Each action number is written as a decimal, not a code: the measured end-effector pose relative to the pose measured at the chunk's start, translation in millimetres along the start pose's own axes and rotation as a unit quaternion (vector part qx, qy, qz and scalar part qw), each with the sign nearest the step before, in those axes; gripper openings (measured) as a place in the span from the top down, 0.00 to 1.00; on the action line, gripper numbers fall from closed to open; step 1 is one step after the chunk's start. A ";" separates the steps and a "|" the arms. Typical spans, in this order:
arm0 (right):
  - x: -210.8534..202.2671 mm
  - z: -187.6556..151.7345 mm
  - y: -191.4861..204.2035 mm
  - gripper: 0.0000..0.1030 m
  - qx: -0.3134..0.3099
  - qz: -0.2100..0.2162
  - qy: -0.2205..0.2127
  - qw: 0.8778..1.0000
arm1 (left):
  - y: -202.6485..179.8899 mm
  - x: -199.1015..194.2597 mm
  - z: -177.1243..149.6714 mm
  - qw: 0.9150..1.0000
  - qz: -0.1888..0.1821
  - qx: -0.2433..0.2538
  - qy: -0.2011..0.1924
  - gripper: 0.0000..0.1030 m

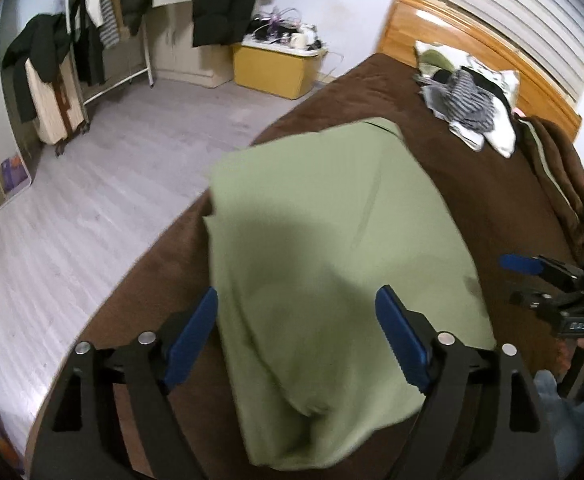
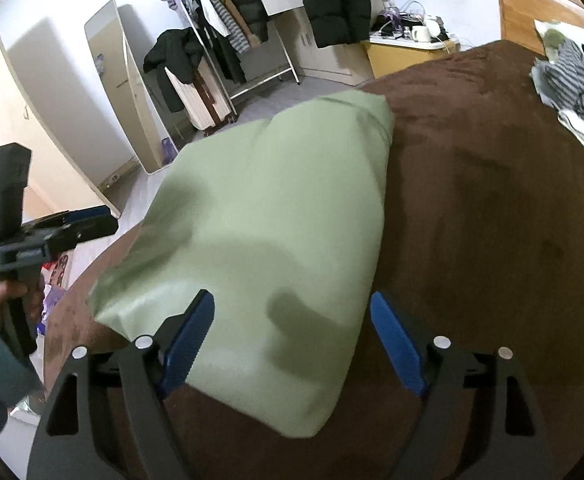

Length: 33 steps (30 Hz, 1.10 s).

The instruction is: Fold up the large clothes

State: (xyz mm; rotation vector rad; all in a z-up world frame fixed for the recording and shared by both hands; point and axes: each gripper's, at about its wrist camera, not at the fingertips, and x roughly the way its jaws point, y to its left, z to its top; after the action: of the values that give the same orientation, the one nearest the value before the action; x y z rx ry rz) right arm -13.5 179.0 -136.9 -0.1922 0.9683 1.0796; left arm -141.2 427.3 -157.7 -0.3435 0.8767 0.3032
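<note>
A: Starting at the left, what is being held?

B: Nothing is being held there. The left gripper (image 1: 296, 332) is being kept above the near end of the green garment (image 1: 332, 240), with its blue fingers (image 1: 193, 336) standing wide apart and no cloth between them.

A: And where is the garment being kept?

B: It is lying on the brown bedspread (image 2: 492, 220), near the edge of the bed that faces the floor. It is already looking folded into a long, narrow shape, though the frames are blurred.

A: Further right?

B: The right gripper (image 2: 292, 340) is likewise being held spread open over the near end, and nothing is being gripped. A pile of striped clothes (image 1: 468, 100) is lying well apart, by the headboard (image 1: 452, 28).

A: Which step is being worked on?

B: Judging from this, a fold is being finished or the next one is being prepared. One end would probably need to be pinched by both grippers and carried over the other, with the edges being kept level so the layers are not dragged askew.
</note>
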 end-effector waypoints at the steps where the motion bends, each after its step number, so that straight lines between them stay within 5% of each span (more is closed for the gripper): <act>1: 0.9 -4.8 3.2 0.25 -0.001 -0.003 0.002 1.000 | -5.5 -0.9 -4.4 1.000 0.002 0.002 -0.001 0.22; 7: 13.7 -16.1 15.0 0.43 -0.010 -0.002 0.022 1.000 | -25.9 -7.3 -26.8 1.000 -0.005 0.005 -0.011 0.19; 17: 33.9 -23.6 11.0 0.43 -0.019 -0.016 0.060 0.998 | -10.8 30.3 -57.8 0.999 -0.010 -0.024 0.041 0.18; 33: 38.0 -22.1 11.5 0.43 -0.008 -0.012 0.068 0.998 | -6.7 34.5 -61.8 0.998 -0.015 -0.037 0.040 0.18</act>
State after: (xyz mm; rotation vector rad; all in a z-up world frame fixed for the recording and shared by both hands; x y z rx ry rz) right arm -30.8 197.1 -174.9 -0.2920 1.0765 1.0623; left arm -160.5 399.8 -220.4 -0.4391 0.9405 0.2951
